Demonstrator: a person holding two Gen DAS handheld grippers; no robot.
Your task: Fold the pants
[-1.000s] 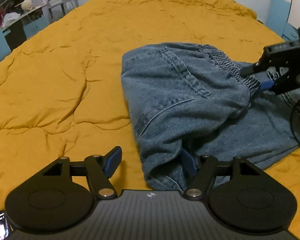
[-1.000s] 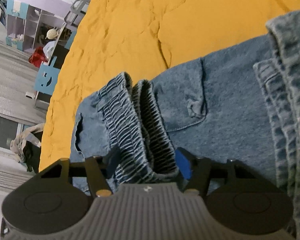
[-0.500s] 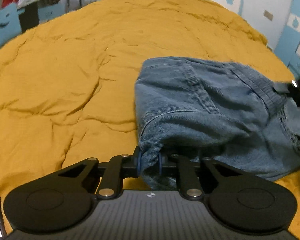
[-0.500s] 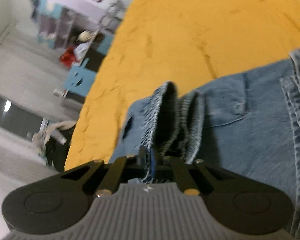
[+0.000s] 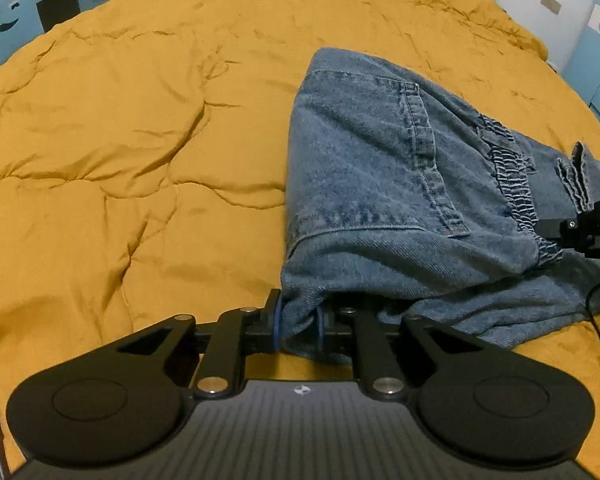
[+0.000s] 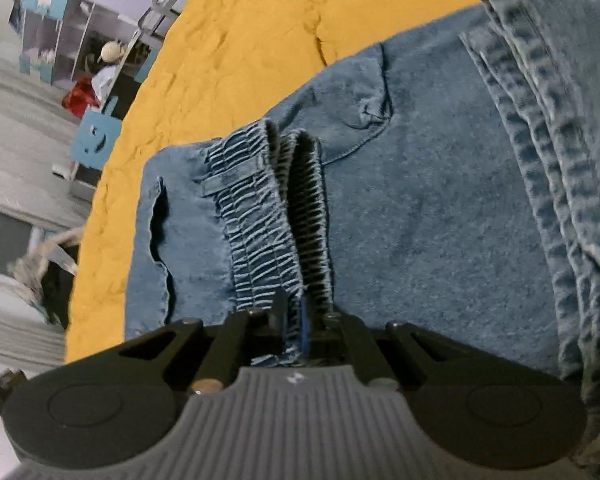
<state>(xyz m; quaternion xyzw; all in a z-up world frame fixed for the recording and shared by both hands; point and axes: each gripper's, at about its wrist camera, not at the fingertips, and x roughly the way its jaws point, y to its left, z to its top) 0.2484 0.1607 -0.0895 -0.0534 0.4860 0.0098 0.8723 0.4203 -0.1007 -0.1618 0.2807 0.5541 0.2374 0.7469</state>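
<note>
Blue denim pants [image 5: 380, 184] lie folded on a mustard quilt [image 5: 120, 140]. My left gripper [image 5: 298, 320] pinches the near folded edge of the denim between its blue pads; its jaws are opening slightly, with the cloth still pressed between them. In the right wrist view, my right gripper [image 6: 294, 320] is shut on the ribbed elastic waistband [image 6: 268, 208] of the pants [image 6: 420, 200], which bunches into two ridges ahead of the fingers. The right gripper [image 5: 580, 228] also shows at the right edge of the left wrist view, against the waistband.
The quilt [image 6: 260, 20] spreads wide to the left and beyond the pants. A blue chair with a face cut-out [image 5: 8, 28] stands past the bed's left side. Shelves [image 6: 80, 32] and clutter lie on the floor side. A black cable [image 5: 596, 312] trails at the right.
Both grippers went from open to shut: the left on the near denim edge, the right on the waistband. The gripped cloth has bunched and risen off the quilt.
</note>
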